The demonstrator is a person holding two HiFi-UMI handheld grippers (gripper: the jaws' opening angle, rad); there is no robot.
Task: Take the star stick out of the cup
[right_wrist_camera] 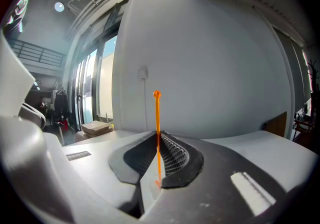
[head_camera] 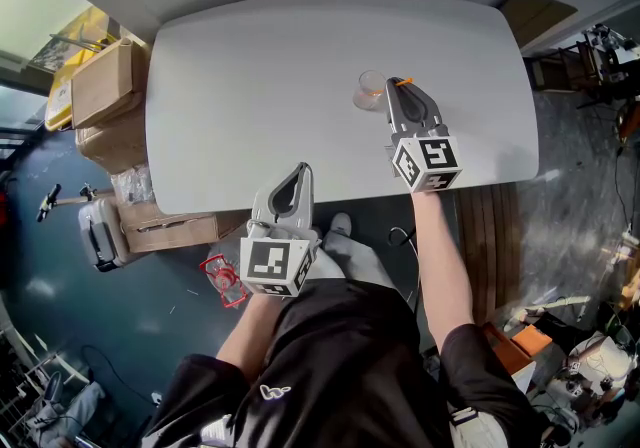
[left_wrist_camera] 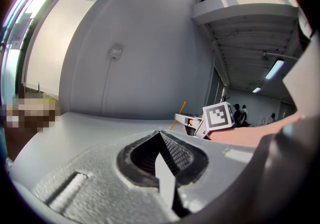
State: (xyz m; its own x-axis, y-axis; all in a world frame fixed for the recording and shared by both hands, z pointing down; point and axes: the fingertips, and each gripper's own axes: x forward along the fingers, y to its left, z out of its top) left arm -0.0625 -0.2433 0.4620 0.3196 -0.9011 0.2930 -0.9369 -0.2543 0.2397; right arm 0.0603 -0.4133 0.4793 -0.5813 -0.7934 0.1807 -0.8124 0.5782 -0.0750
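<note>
A clear cup [head_camera: 370, 90] stands on the white table [head_camera: 250, 86], right of the middle. My right gripper [head_camera: 399, 85] reaches just past the cup's right side and is shut on a thin orange stick [right_wrist_camera: 157, 128]. The stick stands upright between the pads, its round tip above the jaws. Its lower end is hidden behind the jaws, and only an orange bit [head_camera: 403, 82] shows from the head view. My left gripper [head_camera: 302, 170] rests at the table's near edge, shut and holding nothing. From the left gripper [left_wrist_camera: 161, 132] view the stick [left_wrist_camera: 178, 115] slants up beside the right gripper [left_wrist_camera: 182, 117].
Cardboard boxes [head_camera: 105, 86] are stacked on the floor left of the table. A red object [head_camera: 222, 279] lies on the floor near my legs. Wooden boards [head_camera: 497, 226] and clutter fill the floor to the right. A plain wall stands behind the table.
</note>
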